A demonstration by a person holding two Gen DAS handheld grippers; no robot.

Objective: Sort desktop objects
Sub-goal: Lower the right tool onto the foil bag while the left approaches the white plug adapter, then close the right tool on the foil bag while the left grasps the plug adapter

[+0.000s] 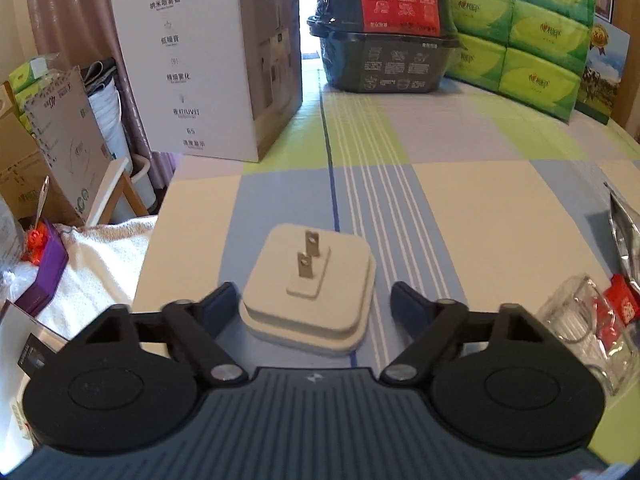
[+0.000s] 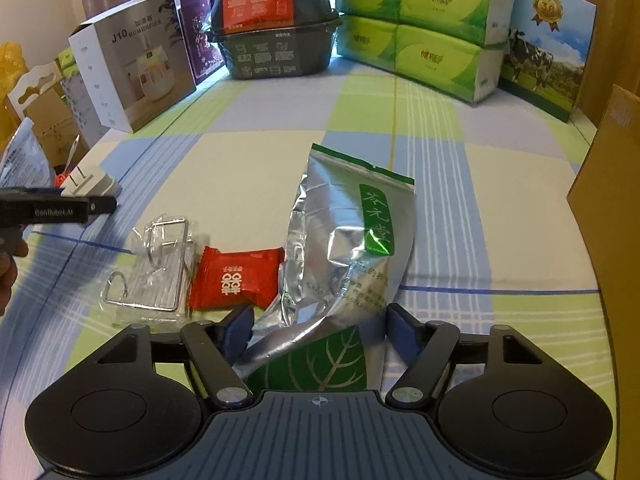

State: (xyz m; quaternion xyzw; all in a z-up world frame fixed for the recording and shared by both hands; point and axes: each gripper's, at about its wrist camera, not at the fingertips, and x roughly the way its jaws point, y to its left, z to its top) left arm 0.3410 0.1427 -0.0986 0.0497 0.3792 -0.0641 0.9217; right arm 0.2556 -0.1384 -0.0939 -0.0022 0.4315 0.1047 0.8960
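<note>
The left gripper [image 1: 312,308] is open wide around a white plug [image 1: 310,294]. The plug lies flat on the checked cloth [image 1: 460,200], its two metal pins sticking up. The right gripper [image 2: 320,330] is open too, over a silver tea bag [image 2: 344,248]. The bag's long side runs away from the gripper, with its sealed top far off.

Foil pouch [image 1: 624,236] cut off right
</note>
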